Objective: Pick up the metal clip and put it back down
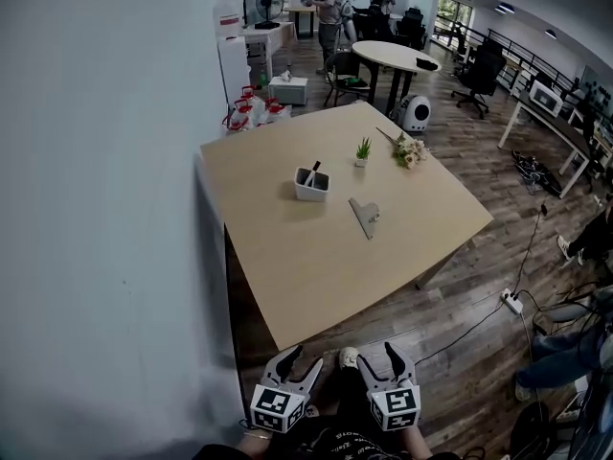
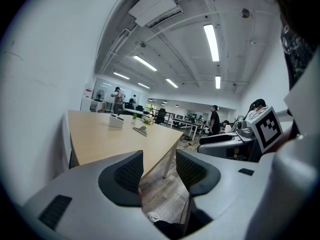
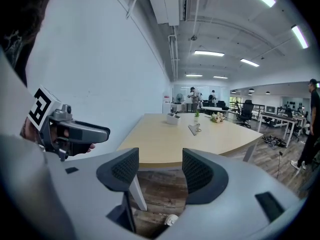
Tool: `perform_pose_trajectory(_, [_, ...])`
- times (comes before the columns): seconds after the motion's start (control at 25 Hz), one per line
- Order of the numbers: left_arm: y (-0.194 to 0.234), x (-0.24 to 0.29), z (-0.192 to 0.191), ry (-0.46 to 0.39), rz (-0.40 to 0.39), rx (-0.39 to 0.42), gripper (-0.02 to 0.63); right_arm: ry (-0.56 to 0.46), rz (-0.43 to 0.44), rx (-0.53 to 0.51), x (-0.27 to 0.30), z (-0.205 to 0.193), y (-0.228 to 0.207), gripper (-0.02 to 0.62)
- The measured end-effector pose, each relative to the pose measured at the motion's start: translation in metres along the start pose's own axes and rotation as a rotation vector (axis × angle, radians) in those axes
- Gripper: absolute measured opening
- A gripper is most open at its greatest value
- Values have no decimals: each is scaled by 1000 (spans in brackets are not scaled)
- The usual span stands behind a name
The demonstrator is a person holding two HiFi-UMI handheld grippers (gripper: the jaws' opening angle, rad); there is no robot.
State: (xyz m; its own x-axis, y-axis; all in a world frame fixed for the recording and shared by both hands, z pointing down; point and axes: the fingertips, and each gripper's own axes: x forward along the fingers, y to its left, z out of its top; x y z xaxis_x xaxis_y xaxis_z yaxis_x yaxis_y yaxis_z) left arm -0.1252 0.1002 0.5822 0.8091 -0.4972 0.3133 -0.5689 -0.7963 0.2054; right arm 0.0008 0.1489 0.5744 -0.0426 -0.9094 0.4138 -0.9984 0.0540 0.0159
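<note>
The metal clip (image 1: 365, 216) lies flat near the middle of the wooden table (image 1: 287, 276), grey and wedge-shaped. It shows small and far off as the clip (image 2: 140, 130) in the left gripper view and the clip (image 3: 194, 129) in the right gripper view. My left gripper (image 1: 302, 361) and right gripper (image 1: 373, 356) hang side by side below the table's near edge, over the floor, well short of the clip. Both stand open with nothing between their jaws; in the gripper views the left gripper (image 2: 157, 171) and right gripper (image 3: 159, 170) frame only floor and table edge.
A white holder (image 1: 311, 183) with a dark tool, a small potted plant (image 1: 363, 149) and a flower bunch (image 1: 410, 151) sit on the table beyond the clip. A white wall (image 1: 105, 209) runs along the left. Cables and a power strip (image 1: 512, 301) lie on the floor right.
</note>
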Motion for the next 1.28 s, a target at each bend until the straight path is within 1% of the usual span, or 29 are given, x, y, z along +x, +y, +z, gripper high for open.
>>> perform_pose_trajectory(0.2, [15,32,7,1,47,-16,213,11,37,-1,37,9,-26,279])
perform_pose_trajectory(0.36, [33,69,20,1,88,-32,213,22,88,-18,81,21,-55,279])
perform_pose_trajectory(0.56, [47,110,42,7,151,-52,213,32,153,-6,125,48,-86,278])
perform_pose_trajectory(0.64, [53,127,52,1,181,-62,213,32,178,-22,138,60,-97,278])
perform_pose_trajectory(0.72, [59,145,64,-10,205,-68,213,39,207,-46,152,62,-111,278])
perform_pose_trajectory(1.0, [65,201,89,-39,264,-76,213,21,213,-68,189,82,-176,278])
perform_pose_trajectory(1.12, [65,222,94,-41,288,-78,213,41,224,-65,204,83,-195,279])
perform_pose_trajectory(1.28, [61,233,98,-52,315,-92,213,54,242,-70,212,81,-210,278])
